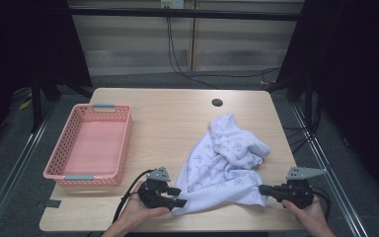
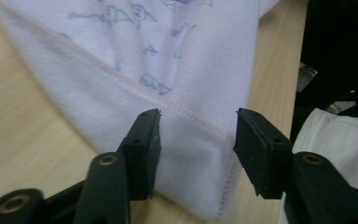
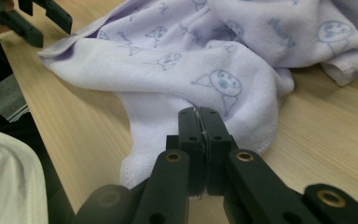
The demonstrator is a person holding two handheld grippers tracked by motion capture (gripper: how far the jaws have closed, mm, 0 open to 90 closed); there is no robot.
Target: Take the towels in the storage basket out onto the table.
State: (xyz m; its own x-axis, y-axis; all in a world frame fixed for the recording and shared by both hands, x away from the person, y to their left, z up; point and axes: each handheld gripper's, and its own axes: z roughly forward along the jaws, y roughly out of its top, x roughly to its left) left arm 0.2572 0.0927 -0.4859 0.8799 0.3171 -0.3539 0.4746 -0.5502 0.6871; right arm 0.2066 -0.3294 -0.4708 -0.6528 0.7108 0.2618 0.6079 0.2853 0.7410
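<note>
Towel [image 1: 224, 163]: white with a pale lilac cast, printed with small blue-grey line drawings of faces; pale pink stitching is seen along its hem. Basket [image 1: 123, 148], at the left: salmon pink, with grey handles. Grippers [image 1: 170, 195] [image 1: 271, 190]: black, topped by grey plates. Table [image 1: 168, 118]: light wood grain.

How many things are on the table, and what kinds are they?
Towel: 1
Basket: 1
Claws: 2, the left claw and the right claw
Total: 4
</note>
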